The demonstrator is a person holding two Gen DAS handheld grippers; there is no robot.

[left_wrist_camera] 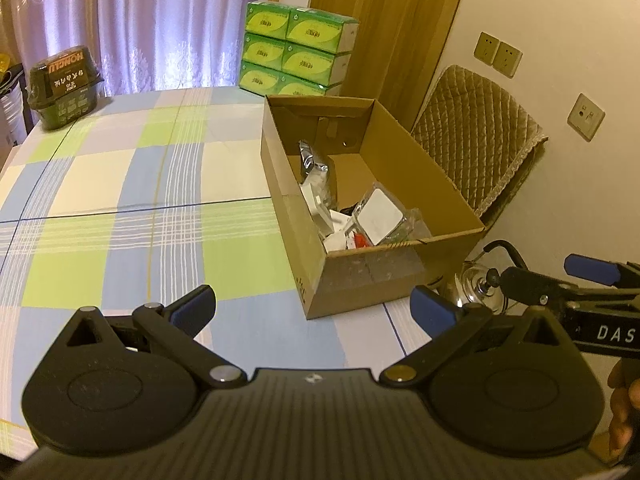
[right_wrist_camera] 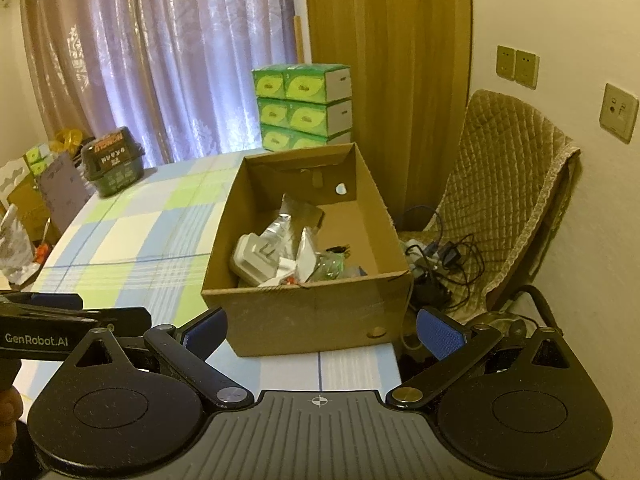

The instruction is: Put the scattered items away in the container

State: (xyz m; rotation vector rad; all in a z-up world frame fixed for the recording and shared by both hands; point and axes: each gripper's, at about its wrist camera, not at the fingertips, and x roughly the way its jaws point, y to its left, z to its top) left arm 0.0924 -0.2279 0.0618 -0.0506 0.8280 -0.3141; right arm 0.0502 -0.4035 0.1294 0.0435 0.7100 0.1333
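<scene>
While both grippers hang over the near edge of the table [left_wrist_camera: 120, 208], the box [left_wrist_camera: 400, 280] sits on the checked cloth at the table's right side, open at the top. Left gripper [left_wrist_camera: 314, 308] is spread wide, blue pads far apart, nothing between them, and it hovers over bare cloth just short of the box's near corner. Right gripper [right_wrist_camera: 322, 330] is spread just as wide and empty too, lined up with the box's front wall [right_wrist_camera: 312, 320]. Inside the box lies a heap of items [right_wrist_camera: 288, 256]: a silver foil pouch, a white plug-like block, clear packets, a touch of red and green. They crowd the near half; the far half shows bare cardboard. No loose items show on the cloth between grippers and box. Far back left stands a dark tub [left_wrist_camera: 64, 84], well apart from the box. Behind the box, green cartons [left_wrist_camera: 296, 52] are stacked. A padded chair [right_wrist_camera: 504, 184] stands right of the table, cables [right_wrist_camera: 444, 256] tangled on its seat.
</scene>
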